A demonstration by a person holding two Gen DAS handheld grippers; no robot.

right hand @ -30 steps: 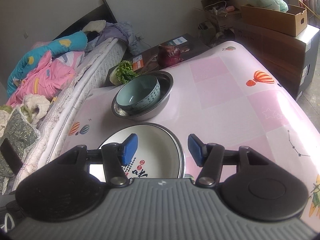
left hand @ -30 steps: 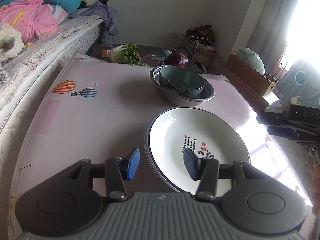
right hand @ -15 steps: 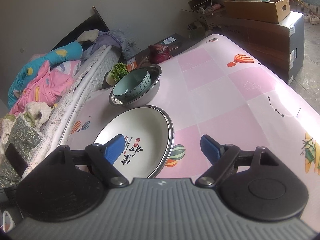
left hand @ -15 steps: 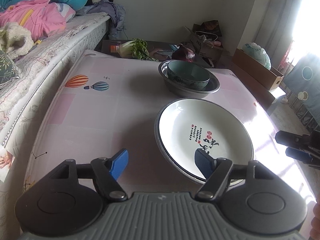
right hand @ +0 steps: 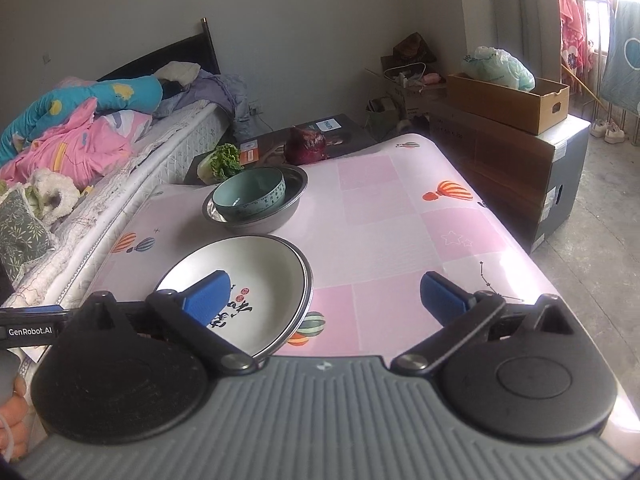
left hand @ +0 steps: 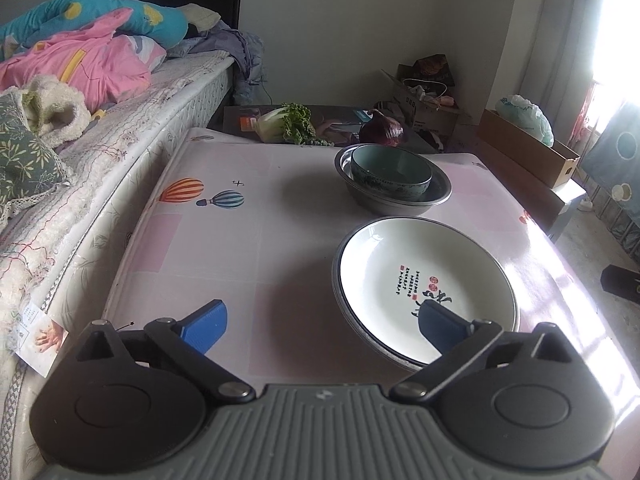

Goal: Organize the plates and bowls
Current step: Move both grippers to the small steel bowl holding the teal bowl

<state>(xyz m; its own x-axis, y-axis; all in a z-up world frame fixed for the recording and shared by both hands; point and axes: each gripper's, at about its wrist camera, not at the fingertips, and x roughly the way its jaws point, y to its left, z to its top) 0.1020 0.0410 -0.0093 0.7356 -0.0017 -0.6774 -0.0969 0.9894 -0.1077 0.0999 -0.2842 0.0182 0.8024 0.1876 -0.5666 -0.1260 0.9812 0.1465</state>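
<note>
A white plate (left hand: 424,284) with red and black script sits stacked on a metal plate on the pink table (left hand: 248,240); it also shows in the right wrist view (right hand: 248,276). Behind it a teal bowl (left hand: 391,172) rests inside a metal bowl (left hand: 438,196), seen too in the right wrist view as the teal bowl (right hand: 250,196) in the metal bowl (right hand: 294,200). My left gripper (left hand: 322,322) is open and empty, near the plate's front edge. My right gripper (right hand: 324,294) is open and empty, above the plate's right rim.
A bed (left hand: 100,92) with bedding runs along the table's left side. A cabbage (left hand: 286,122) and a red onion (left hand: 382,130) lie beyond the table's far edge. Cardboard boxes (right hand: 508,96) stand at the right. The other gripper's tip (left hand: 622,288) shows at right.
Both grippers have opened wide and pulled back and up from the plate. The plate and bowls have stayed in place.
</note>
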